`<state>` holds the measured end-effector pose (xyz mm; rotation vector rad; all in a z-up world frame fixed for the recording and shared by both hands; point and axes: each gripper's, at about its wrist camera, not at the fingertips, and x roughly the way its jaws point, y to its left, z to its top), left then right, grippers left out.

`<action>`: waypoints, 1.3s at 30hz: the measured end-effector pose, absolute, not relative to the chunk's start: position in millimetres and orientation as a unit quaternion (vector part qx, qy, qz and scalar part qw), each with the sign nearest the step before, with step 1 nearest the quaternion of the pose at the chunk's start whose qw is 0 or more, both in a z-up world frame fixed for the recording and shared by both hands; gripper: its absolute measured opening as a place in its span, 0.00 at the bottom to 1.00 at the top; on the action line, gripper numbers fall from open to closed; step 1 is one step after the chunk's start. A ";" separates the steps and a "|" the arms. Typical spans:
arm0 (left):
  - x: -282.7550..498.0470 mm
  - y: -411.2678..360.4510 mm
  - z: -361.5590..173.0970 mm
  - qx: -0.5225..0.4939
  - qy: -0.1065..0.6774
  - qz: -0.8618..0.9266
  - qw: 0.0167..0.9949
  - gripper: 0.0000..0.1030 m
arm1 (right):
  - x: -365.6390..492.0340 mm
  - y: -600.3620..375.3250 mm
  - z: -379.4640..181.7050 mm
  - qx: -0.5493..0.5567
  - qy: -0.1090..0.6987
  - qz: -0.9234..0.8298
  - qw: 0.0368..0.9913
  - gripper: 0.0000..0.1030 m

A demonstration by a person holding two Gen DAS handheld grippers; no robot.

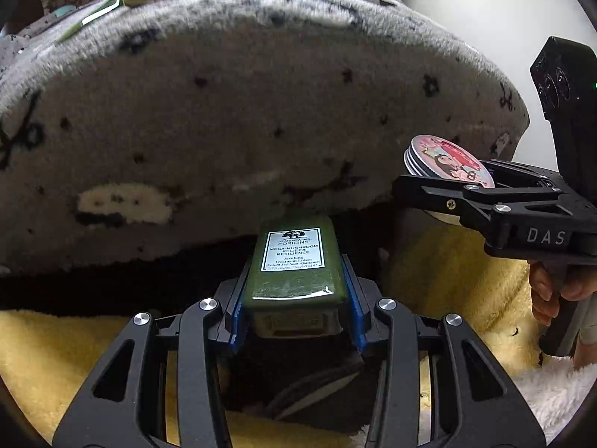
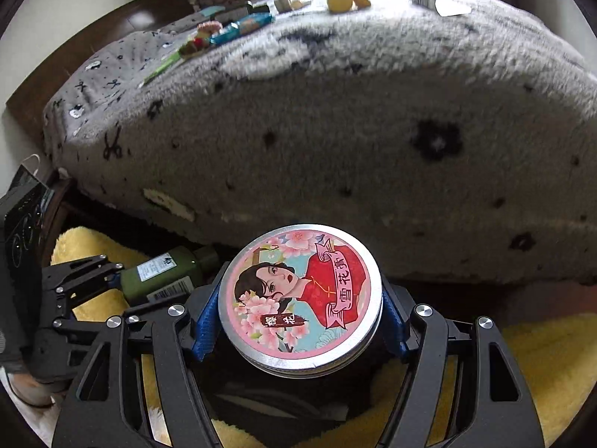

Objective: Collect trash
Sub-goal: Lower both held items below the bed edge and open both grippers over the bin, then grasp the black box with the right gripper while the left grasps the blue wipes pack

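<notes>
My left gripper (image 1: 294,283) is shut on a green lotion bottle (image 1: 293,265) with a white label, held level in front of the bed's side. The bottle also shows in the right wrist view (image 2: 164,272), low left, with the left gripper (image 2: 112,280) behind it. My right gripper (image 2: 300,298) is shut on a round tin (image 2: 300,298) with a pink lid showing a woman in red. In the left wrist view the tin (image 1: 447,162) and right gripper (image 1: 440,183) are at the right. Wrappers (image 2: 238,28) and small packets lie on top of the bed.
A grey fuzzy blanket with black marks (image 1: 242,112) covers the bed and hangs down its side. A yellow fluffy rug (image 2: 552,358) lies below both grippers. A dark opening (image 1: 283,377) lies beneath the left gripper. A black bag (image 2: 22,220) stands at the left.
</notes>
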<state>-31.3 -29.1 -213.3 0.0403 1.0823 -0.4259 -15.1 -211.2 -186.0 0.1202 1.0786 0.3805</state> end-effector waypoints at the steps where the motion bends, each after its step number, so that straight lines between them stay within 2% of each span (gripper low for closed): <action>1: -29.5 -29.9 -220.9 0.016 0.523 -0.203 0.828 0.39 | -14.3 -209.4 -193.9 0.060 0.523 0.180 0.831 0.68; 8: -15.7 -33.2 -258.1 0.008 0.584 -0.198 0.787 0.39 | -5.8 -199.9 -232.7 0.083 0.586 0.170 0.788 0.68; 18: -15.1 -33.1 -272.2 0.012 0.595 -0.200 0.778 0.39 | -3.6 -189.6 -241.8 0.088 0.600 0.176 0.775 0.69; 19: -16.4 -34.1 -268.8 0.013 0.596 -0.199 0.777 0.39 | -1.3 -193.7 -242.8 0.089 0.600 0.175 0.776 0.73; 22: -16.7 -33.5 -268.1 0.012 0.593 -0.199 0.781 0.49 | -0.8 -195.3 -238.6 0.088 0.594 0.168 0.782 0.82; 24: -15.3 -35.9 -265.3 0.013 0.588 -0.197 0.785 0.53 | 3.3 -198.3 -235.0 0.082 0.587 0.161 0.789 0.82; 31: -14.5 -30.8 -243.2 0.015 0.564 -0.182 0.805 0.58 | 2.5 -209.0 -211.1 0.067 0.557 0.139 0.816 0.82; 39: -10.7 -17.6 -184.7 0.028 0.485 -0.164 0.858 0.63 | 6.6 -241.6 -161.9 0.060 0.479 0.115 0.868 0.82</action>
